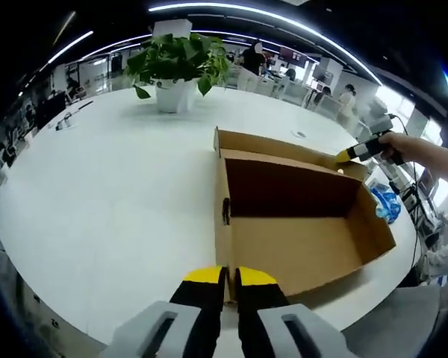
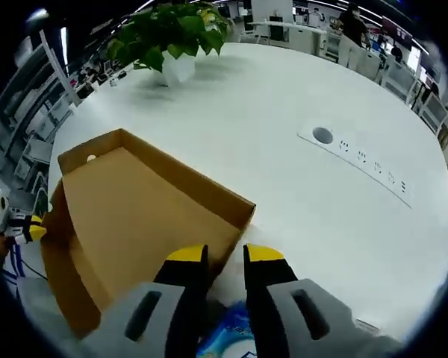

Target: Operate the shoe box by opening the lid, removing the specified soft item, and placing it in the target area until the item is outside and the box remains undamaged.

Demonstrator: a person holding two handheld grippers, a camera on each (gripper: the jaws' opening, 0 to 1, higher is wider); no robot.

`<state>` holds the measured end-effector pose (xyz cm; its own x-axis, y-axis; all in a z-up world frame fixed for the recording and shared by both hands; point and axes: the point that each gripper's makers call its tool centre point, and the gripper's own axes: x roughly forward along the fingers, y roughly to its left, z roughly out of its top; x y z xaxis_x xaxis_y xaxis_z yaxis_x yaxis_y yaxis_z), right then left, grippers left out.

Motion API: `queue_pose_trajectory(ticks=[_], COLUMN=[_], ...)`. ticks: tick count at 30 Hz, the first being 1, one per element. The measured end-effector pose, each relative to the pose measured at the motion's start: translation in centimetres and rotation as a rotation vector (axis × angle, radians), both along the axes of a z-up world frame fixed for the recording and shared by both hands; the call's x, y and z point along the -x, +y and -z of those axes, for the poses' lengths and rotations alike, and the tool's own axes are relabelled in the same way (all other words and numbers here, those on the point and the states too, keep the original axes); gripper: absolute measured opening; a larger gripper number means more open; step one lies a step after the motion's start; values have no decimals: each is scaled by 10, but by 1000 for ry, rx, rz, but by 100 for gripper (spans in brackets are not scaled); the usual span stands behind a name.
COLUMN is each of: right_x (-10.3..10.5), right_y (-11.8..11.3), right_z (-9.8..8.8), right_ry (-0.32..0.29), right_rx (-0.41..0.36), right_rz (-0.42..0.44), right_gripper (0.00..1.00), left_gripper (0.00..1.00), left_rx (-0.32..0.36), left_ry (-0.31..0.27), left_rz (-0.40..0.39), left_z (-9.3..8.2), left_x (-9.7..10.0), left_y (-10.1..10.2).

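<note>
The shoe box (image 1: 299,224) lies open on the table (image 1: 119,194); the left tool (image 1: 231,280) pinches its wall. The right tool (image 2: 225,257), slightly parted, hangs over the blue soft item (image 2: 228,339), outside the box; placing looks next.

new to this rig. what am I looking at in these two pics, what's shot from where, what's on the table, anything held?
There is no robot: a person holds a two-jaw gripper in each hand, and each gripper carries a fisheye camera looking along its yellow-tipped jaws.

The left gripper view shows the left gripper, which appears shut on the near wall of an open cardboard box. The person's hand is at the far side.

The right gripper view looks back from the right gripper; I cannot tell whether it grips anything.

On the white table are the box, a potted plant and a blue and white item beside the box.
</note>
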<state>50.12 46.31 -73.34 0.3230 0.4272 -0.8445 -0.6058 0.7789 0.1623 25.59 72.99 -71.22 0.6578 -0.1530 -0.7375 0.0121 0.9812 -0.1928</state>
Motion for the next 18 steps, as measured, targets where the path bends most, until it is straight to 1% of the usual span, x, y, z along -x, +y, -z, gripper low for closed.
queue_pose_trajectory(ticks=[2, 3, 4, 5, 9, 13, 18], right_x=[0, -5, -4, -4, -7, -4, -2], right_y=[2, -4, -3, -1, -3, -4, -3], right_z=[1, 3, 3, 2, -5, -14, -25], right_ry=[-8, -40, -37, -34, -52, -66, -100], right_rx=[12, 62, 61, 43, 35, 24, 10], right_rz=[0, 1, -3, 1, 22, 42, 48], right_gripper=[10, 7, 7, 6, 5, 4, 3], left_gripper=[5, 5, 5, 5, 5, 5, 5], left_rx=[-1, -1, 2, 7, 10, 9, 10], left_ry=[1, 1, 2, 4, 4, 5, 5], left_rz=[1, 2, 2, 1, 3, 8, 10], left_z=[0, 0, 0, 0, 0, 1, 2], left_x=[0, 0, 0, 0, 0, -1, -2], left_y=[1, 1, 1, 1, 1, 2, 3])
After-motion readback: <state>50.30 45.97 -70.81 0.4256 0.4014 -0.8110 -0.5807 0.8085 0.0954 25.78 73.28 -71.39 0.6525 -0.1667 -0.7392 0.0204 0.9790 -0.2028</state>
